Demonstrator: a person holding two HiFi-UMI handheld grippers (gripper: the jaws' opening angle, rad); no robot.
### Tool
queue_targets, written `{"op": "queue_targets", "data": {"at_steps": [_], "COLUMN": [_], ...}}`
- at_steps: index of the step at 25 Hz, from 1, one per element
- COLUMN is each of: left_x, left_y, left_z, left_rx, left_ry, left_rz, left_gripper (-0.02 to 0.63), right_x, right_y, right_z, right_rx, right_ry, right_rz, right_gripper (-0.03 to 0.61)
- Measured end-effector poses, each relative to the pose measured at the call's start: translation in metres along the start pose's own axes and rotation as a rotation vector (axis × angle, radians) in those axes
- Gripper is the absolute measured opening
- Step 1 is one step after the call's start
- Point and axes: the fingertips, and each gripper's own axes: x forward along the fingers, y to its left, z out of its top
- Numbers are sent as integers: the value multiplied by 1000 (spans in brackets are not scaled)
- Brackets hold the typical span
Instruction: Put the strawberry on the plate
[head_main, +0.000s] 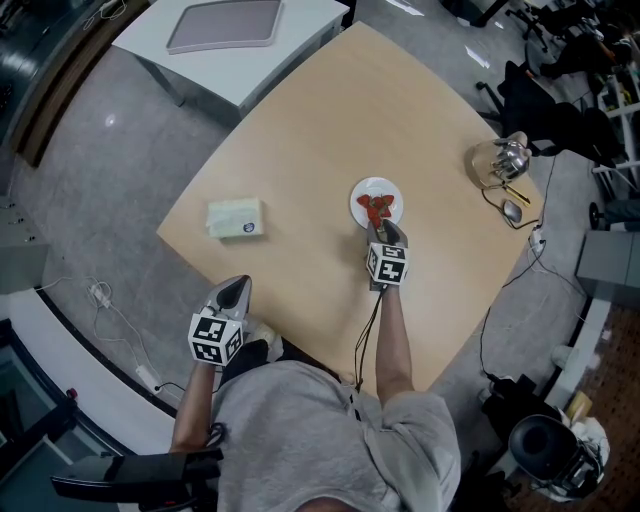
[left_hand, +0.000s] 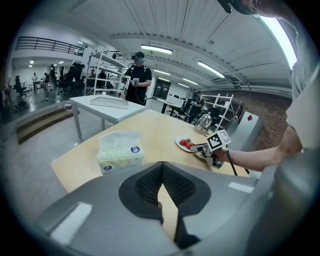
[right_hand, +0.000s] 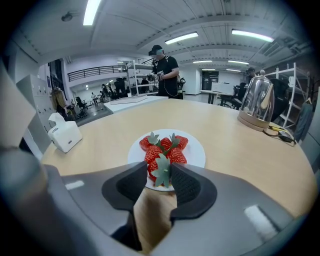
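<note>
At the near rim of the white plate (right_hand: 198, 150), the right tongs (right_hand: 161, 173) are closed on a strawberry (right_hand: 155, 161). Both pads press its red sides, and its green leaves face the camera. More strawberries lie just behind it on the plate. By the table's (head_main: 320, 130) near edge, well apart from the plate, the left tongs (left_hand: 162, 168) have their tips together and hold nothing.
</note>
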Motion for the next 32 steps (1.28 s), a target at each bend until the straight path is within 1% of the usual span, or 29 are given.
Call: {"op": "queue_targets", "data": {"at_steps": [7,17,26,32], "left_x": [-4,-10,-16,-17], "left_y": [-1,-7,-20,-32], "left_z": [2,2,8,10], "left_rx": [3,12,44,89], "left_ry": [-6,-31,-53,-64], "left_rz": [0,-19,-58,-96], "left_gripper": [20,20,20,20], "right_x": [-4,-23,-55,-82], "right_y": [-1,-2,-6,-12], "right_z": [9,12,11,7], "right_rx": [12,11,26,52], "right_ry": [-28,-48,-75,-103], "right_rz": [-7,-16,-40,-76], "right_gripper": [198,204,139,109]}}
